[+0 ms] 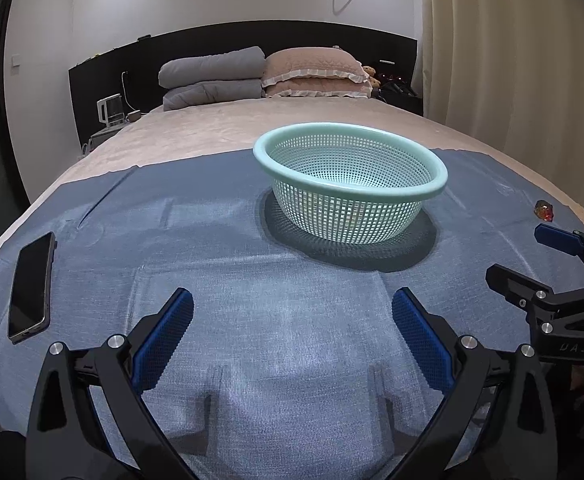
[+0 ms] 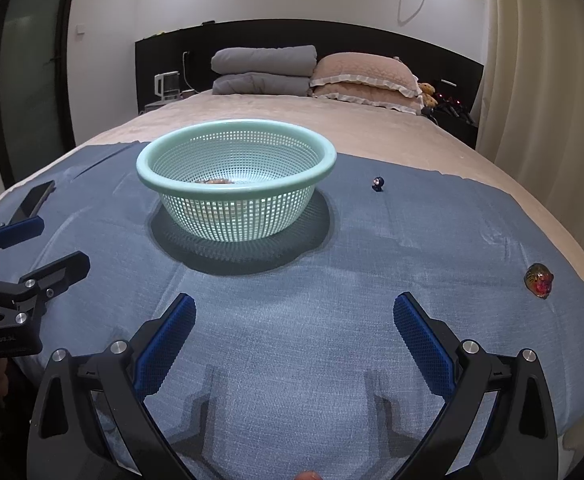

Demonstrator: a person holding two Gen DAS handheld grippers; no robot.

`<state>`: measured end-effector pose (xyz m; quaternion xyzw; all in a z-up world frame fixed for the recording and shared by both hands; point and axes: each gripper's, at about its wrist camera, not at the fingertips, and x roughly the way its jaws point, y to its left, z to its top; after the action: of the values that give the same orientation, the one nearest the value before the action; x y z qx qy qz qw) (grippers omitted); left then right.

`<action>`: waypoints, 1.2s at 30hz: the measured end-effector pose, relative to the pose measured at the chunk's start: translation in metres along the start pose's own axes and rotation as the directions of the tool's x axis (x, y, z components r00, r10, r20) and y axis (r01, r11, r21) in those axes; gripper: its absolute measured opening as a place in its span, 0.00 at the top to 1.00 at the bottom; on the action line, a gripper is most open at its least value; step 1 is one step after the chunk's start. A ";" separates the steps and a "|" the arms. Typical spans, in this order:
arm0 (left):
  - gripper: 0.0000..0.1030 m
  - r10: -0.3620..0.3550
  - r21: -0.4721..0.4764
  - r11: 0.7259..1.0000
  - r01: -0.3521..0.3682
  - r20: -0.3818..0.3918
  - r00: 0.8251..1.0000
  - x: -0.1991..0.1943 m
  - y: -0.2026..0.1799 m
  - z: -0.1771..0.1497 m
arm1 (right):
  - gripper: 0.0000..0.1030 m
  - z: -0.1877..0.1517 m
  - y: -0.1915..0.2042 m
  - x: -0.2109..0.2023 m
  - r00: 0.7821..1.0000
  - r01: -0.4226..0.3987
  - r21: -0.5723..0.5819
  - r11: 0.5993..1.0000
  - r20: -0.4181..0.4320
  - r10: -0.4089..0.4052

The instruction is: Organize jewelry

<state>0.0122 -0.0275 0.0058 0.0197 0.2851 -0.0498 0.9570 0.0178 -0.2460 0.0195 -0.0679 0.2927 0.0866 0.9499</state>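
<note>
Blue cloth (image 2: 332,300) is lying spread over the foot of the bed (image 2: 332,128), and I am holding both claws low above it, side by side. My left claw (image 1: 292,312) is gaping wide with nothing between its blue pads, and my right claw (image 2: 294,316) is hanging just as wide and just as empty. Ahead of them the mint-green mesh basket (image 2: 236,184) is sitting upright on the cloth; something brownish (image 2: 214,181) is lying at its bottom, possibly a piece of jewelry, though the mesh is blurring it too much for me to tell. A small dark trinket (image 2: 378,184) is resting on the cloth just right of the basket, and a red-and-amber piece (image 2: 539,280) is lying well apart, near the cloth's right edge. A dark phone (image 1: 31,286) is lying flat at the far left.
</note>
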 end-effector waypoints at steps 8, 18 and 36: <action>0.05 -0.001 0.021 1.000 0.001 0.005 1.000 -0.003 -0.003 -0.001 | 0.07 0.000 0.001 0.001 1.000 0.006 -0.004 1.000 -0.003 -0.006; 0.05 0.004 0.043 0.999 -0.004 -0.005 1.000 -0.002 -0.008 -0.003 | 0.07 -0.001 0.002 0.002 1.000 0.004 -0.012 1.000 -0.006 -0.004; 0.05 0.021 0.048 0.999 -0.020 -0.024 0.999 0.002 -0.012 -0.004 | 0.07 -0.001 0.003 0.002 1.000 0.011 -0.020 1.000 -0.006 -0.011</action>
<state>0.0106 -0.0389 0.0013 0.0462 0.2955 -0.0467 0.9531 0.0186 -0.2432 0.0177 -0.0791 0.2941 0.0840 0.9488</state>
